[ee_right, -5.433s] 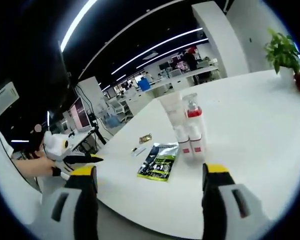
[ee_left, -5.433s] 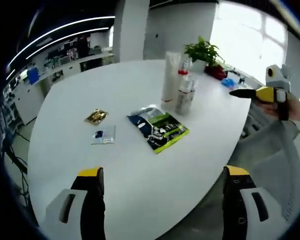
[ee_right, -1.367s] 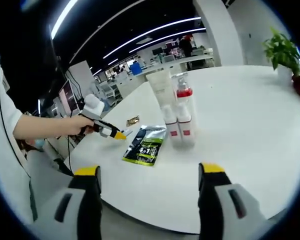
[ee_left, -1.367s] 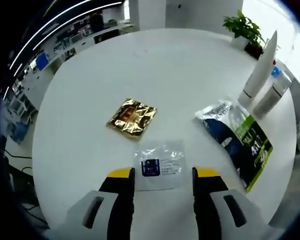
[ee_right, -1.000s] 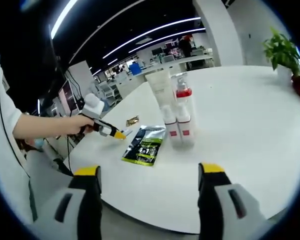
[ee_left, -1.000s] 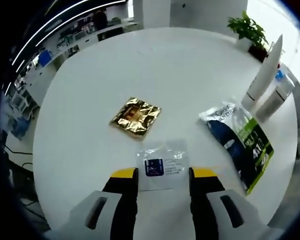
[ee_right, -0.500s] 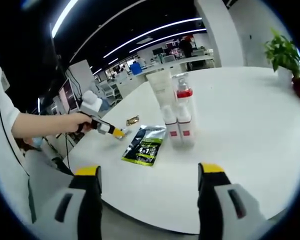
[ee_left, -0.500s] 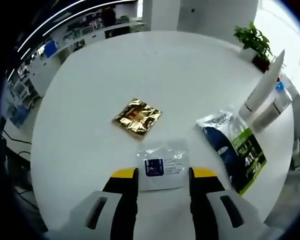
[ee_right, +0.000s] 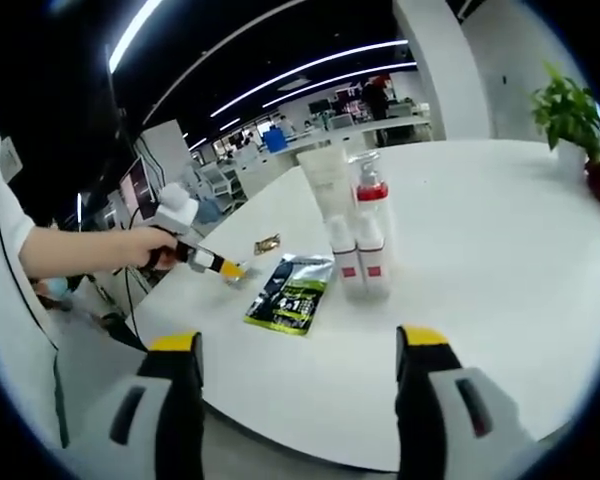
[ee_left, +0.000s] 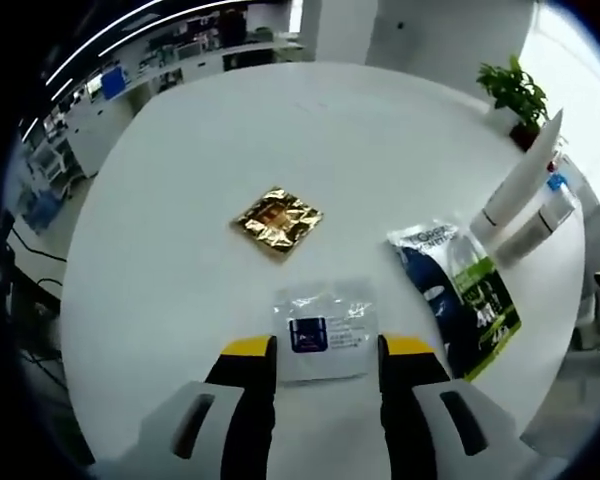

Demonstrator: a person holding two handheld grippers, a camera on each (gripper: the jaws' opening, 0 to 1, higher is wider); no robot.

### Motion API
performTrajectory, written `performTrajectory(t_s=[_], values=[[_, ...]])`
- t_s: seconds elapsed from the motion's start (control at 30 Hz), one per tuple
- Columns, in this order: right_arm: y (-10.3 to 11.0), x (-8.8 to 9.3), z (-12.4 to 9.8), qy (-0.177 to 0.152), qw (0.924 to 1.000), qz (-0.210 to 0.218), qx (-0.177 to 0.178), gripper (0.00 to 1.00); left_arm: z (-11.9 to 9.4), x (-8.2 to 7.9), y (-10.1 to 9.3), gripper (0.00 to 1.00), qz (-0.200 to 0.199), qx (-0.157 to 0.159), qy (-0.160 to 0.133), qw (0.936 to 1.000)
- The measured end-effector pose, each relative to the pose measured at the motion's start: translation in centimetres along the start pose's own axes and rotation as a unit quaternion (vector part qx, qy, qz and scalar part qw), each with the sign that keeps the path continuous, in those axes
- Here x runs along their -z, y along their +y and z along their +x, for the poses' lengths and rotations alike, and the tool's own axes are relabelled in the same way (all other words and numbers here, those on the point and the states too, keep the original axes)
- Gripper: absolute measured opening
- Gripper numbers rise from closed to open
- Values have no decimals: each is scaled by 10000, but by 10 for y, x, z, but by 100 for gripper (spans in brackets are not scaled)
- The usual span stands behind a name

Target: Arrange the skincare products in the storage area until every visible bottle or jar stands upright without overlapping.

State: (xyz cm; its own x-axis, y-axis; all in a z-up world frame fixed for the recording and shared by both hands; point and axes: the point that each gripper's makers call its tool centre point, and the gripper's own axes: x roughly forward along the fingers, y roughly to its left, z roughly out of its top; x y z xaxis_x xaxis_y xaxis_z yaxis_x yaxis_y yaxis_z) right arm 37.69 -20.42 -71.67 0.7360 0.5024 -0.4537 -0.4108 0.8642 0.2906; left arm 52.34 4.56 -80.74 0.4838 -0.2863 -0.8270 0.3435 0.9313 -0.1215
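Note:
In the left gripper view, my left gripper (ee_left: 328,347) is shut on a clear sachet with a blue label (ee_left: 323,325), held by its side edges just above the white table (ee_left: 180,150). Beyond it lie a gold sachet (ee_left: 277,219) and a dark green pouch (ee_left: 455,295). An upright white tube (ee_left: 520,170) and a bottle (ee_left: 540,215) stand at the right. In the right gripper view, my right gripper (ee_right: 298,342) hangs open off the table's edge. Ahead stand the white tube (ee_right: 325,185), a red-collared pump bottle (ee_right: 370,200) and two small bottles (ee_right: 358,262), all upright.
A potted plant (ee_right: 570,115) stands at the table's far right edge. A person's hand (ee_right: 120,250) holds the left gripper (ee_right: 225,267) left of the pouch (ee_right: 292,295) and near the gold sachet (ee_right: 267,243). Office desks lie beyond the table.
The left gripper came down over the clear sachet, narrowed its jaws onto it and has since risen; the sachet stays between the jaws as the table recedes. The right gripper has barely moved.

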Motion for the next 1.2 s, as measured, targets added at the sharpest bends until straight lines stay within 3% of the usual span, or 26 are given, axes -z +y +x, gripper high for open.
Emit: performTrajectory(t_s=[0.43,0.8,1.2], values=[[3,-3,-1,-76,9999,-6,-80,79,-10,15,-12,38,-354,-38,-7,9994],[4,-2,-1,-58,9999,-59,-121,79,-12,25,-31,38,-906,-43,-167,9957],[4,-2,0,-60,9999,-38,-126,79,-10,36,-34,38,-1043,-405,-280,9933]])
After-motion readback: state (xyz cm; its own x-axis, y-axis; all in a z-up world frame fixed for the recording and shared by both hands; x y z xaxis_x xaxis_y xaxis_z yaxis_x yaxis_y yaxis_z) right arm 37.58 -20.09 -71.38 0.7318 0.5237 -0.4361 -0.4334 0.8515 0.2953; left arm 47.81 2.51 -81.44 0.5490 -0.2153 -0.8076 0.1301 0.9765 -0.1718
